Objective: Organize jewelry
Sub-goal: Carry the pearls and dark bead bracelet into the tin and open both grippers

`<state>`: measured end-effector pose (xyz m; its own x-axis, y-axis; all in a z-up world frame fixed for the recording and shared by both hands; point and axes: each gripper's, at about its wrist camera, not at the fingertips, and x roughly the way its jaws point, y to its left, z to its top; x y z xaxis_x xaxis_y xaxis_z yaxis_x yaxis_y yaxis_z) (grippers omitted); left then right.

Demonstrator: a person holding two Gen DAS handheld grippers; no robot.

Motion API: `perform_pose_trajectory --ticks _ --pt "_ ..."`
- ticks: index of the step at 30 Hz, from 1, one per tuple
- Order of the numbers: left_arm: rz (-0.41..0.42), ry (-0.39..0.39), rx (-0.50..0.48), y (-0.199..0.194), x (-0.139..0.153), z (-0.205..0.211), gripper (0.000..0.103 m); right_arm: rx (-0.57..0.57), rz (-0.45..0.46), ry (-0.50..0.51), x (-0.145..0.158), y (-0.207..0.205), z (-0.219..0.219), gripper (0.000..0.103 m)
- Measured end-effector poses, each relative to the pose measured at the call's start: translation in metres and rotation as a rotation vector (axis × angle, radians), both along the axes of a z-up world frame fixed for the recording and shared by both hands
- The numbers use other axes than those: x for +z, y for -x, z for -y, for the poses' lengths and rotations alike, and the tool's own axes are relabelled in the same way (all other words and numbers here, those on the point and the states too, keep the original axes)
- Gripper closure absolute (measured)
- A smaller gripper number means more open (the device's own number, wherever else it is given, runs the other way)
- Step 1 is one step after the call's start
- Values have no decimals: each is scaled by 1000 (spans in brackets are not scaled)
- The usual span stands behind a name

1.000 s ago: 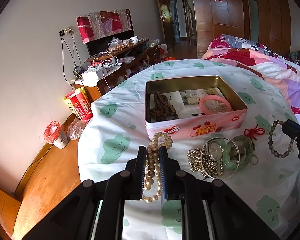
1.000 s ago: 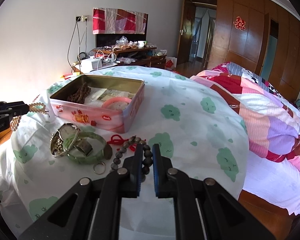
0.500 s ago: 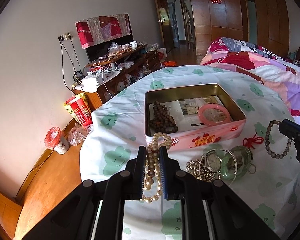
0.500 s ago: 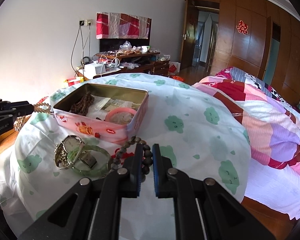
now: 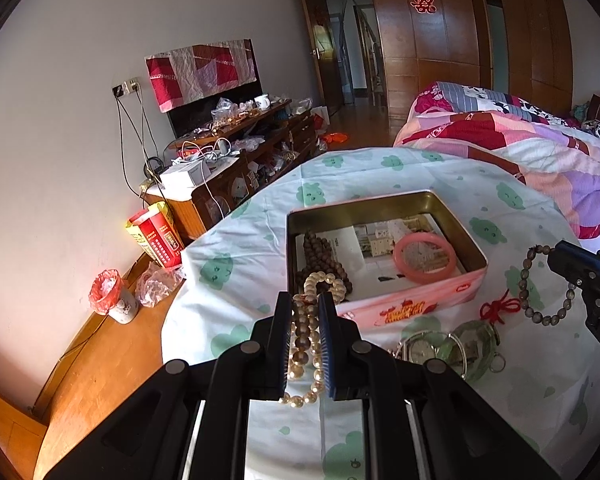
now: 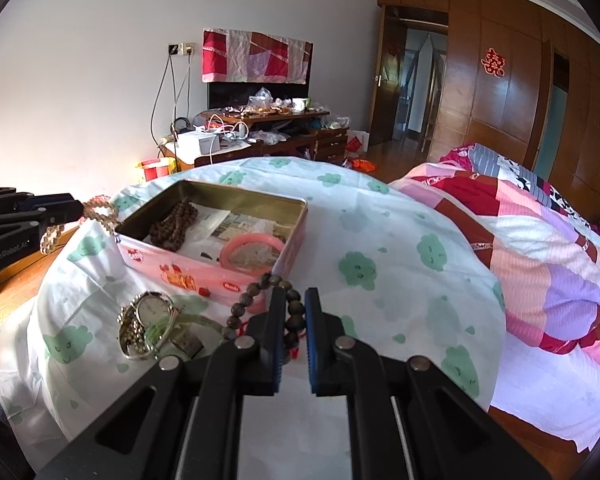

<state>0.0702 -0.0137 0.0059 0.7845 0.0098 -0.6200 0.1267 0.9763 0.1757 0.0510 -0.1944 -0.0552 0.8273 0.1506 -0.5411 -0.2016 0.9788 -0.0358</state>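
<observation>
Looking past my left claw [image 5: 304, 312], I see it clenched on a pearl bracelet [image 5: 309, 344], held over the near left corner of the pink tin [image 5: 420, 304]. My right claw [image 6: 293, 312] is clamped on a dark bead bracelet [image 6: 256, 300] with a red tassel, just off the tin's right front corner. Inside the tin lie a brown bead string [image 5: 320, 252] and a pink bangle [image 5: 425, 256] on printed paper. In front of the tin, a watch [image 5: 420, 350] and a green bangle [image 5: 476, 344] rest on the bench [image 5: 228, 256], which wears a white cloth with green cloud prints. Behind the tin stands a cluttered wooden TV cabinet [image 6: 268, 128]; right of it, a bed [image 6: 540, 232] with a patchwork quilt, wooden wardrobes beyond.
</observation>
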Motion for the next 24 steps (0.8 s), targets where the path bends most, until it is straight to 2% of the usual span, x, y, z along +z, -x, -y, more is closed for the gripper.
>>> perform_pose_trajectory --ticks 14,24 --pt "14 -10 -12 -21 12 4 90 33 23 11 23 -24 -8 92" --pt "11 -57 3 -54 13 4 90 55 17 15 33 -50 -19 92"
